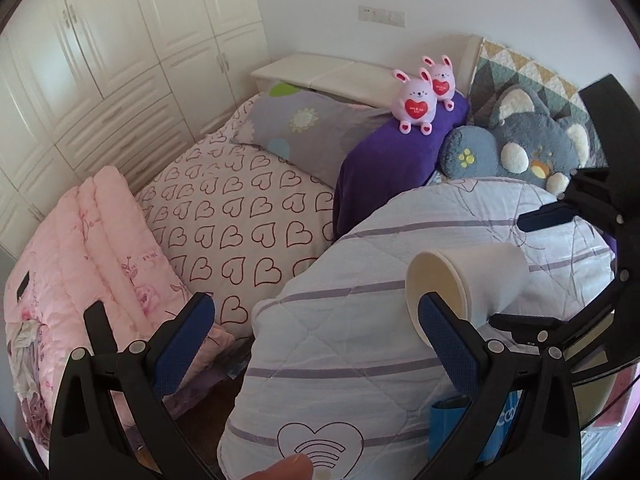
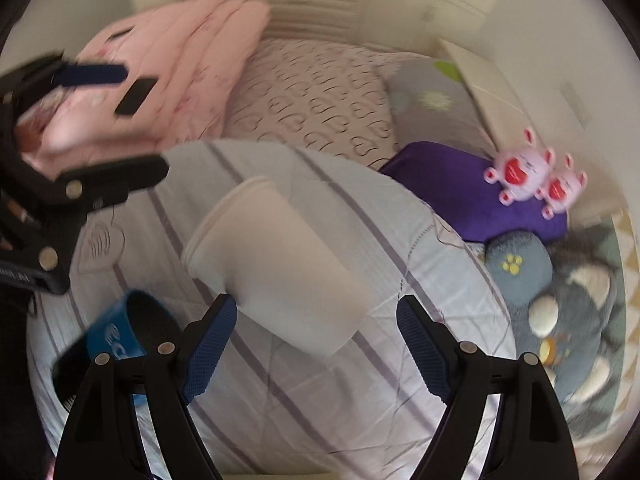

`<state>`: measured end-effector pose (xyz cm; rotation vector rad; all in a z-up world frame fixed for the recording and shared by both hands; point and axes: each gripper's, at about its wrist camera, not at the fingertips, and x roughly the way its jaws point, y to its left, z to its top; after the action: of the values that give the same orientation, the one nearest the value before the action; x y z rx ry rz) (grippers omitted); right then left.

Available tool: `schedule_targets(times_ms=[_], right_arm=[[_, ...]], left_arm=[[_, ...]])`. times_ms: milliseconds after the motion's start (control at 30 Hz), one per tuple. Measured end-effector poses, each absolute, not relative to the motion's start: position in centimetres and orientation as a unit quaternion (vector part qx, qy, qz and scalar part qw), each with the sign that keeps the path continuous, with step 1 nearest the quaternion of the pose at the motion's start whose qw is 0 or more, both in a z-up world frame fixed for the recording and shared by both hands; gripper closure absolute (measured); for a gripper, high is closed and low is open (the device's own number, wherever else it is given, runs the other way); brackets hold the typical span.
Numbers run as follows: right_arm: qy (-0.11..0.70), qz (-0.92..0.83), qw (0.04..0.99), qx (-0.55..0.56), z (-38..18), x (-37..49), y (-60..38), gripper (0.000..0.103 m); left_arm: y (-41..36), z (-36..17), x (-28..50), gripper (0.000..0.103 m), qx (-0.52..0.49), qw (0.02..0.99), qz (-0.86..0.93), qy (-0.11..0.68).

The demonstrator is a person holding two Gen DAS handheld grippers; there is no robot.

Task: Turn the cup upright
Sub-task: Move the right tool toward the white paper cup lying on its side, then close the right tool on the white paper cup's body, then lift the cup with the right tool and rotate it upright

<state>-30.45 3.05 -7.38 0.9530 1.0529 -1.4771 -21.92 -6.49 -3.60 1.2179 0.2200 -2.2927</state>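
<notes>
A white paper cup (image 1: 472,280) lies on its side on a folded striped quilt (image 1: 360,340), its mouth facing my left gripper. My left gripper (image 1: 316,336) is open and empty; its right finger (image 1: 448,340) sits just in front of the cup's rim. In the right wrist view the cup (image 2: 276,268) lies tilted between and just beyond the fingers of my open right gripper (image 2: 316,344), base toward it; the view is blurred. The right gripper also shows at the right edge of the left wrist view (image 1: 580,208).
A blue roll (image 2: 116,332) lies on the quilt beside the cup. Around the quilt are a heart-patterned bedsheet (image 1: 240,216), a pink folded quilt (image 1: 80,264), a purple pillow (image 1: 384,160), two pink toy bunnies (image 1: 420,100) and a grey plush (image 1: 520,144). White wardrobes (image 1: 100,40) stand behind.
</notes>
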Motion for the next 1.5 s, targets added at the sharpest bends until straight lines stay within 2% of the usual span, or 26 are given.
schedule_targets(times_ms=[267,500,633,733,967,1367,1500], right_arm=[[0.504,-0.547,0.568,0.352,-7.6,-29.8,1.2,0.02],[0.543,-0.493,0.585,0.346,-10.1,-28.8,-0.9,0.02],[0.516,-0.5,0.585,0.377,-10.6,-29.7,-1.0,0.02],[0.498,-0.512,0.579,0.394,-10.5,-30.2,-0.6,0.026],[0.467,-0.538,0.564,0.418,-10.2,-30.1,-0.4,0.032],[0.406,-0.604,0.517,0.451,-8.9,-30.5,1.5,0.034],[0.387,-0.638,0.495,0.445,-6.9,-30.4,2.4,0.034]], left_arm=[[-6.9,-4.3,-22.4,0.0,0.465,0.272,-0.839,0.073],[-7.8,-4.8,-22.5,0.0,0.471,0.276,-0.834,0.076],[-8.1,-4.8,-22.4,0.0,0.473,0.273,-0.834,0.079],[-8.2,-4.8,-22.2,0.0,0.473,0.267,-0.836,0.083],[-7.9,-4.4,-21.2,0.0,0.466,0.256,-0.842,0.087],[-7.3,-3.5,-19.2,0.0,0.456,0.241,-0.853,0.082],[-6.7,-2.8,-18.6,0.0,0.447,0.232,-0.86,0.077]])
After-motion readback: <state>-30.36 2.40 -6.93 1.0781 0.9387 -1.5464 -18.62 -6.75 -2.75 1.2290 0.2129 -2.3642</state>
